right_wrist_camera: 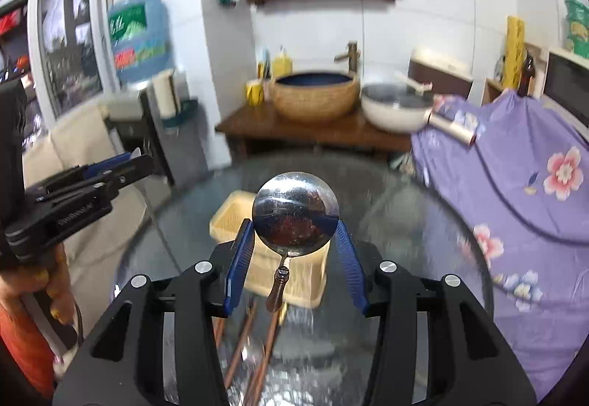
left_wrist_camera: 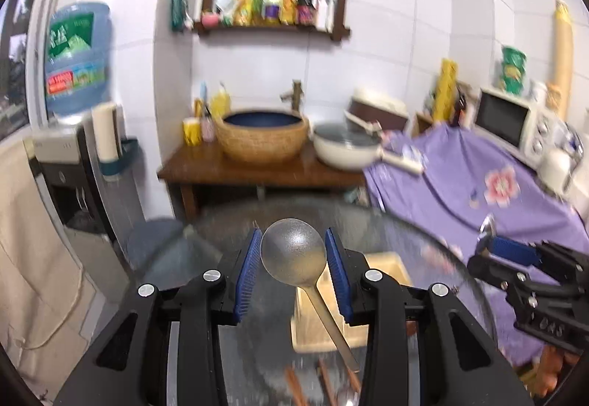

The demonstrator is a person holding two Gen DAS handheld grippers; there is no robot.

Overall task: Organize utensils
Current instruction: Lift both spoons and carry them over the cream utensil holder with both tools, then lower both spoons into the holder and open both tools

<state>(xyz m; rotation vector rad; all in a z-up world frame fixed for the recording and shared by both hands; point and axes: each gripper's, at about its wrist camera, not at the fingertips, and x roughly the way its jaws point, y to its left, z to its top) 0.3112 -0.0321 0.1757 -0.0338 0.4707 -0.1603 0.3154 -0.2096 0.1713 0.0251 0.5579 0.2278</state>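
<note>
In the left wrist view my left gripper (left_wrist_camera: 292,258) is shut on the bowl of a matte silver spoon (left_wrist_camera: 292,255), whose handle hangs down over a cream slotted utensil holder (left_wrist_camera: 386,269) on the glass table. In the right wrist view my right gripper (right_wrist_camera: 294,233) is shut on the bowl of a shiny spoon (right_wrist_camera: 294,209) with a brown handle, above the same holder (right_wrist_camera: 232,218). Brown chopsticks (right_wrist_camera: 239,347) lie on the glass below it; they also show in the left wrist view (left_wrist_camera: 294,387). Each gripper shows in the other's view, the right gripper (left_wrist_camera: 489,247) and the left gripper (right_wrist_camera: 136,157).
A round glass table (right_wrist_camera: 405,222) is below. A purple floral cloth (right_wrist_camera: 515,185) covers a surface at right. Behind stand a wooden counter with a woven basin (left_wrist_camera: 261,137), a white pan (left_wrist_camera: 346,148), a microwave (left_wrist_camera: 508,119) and a water dispenser (left_wrist_camera: 73,155).
</note>
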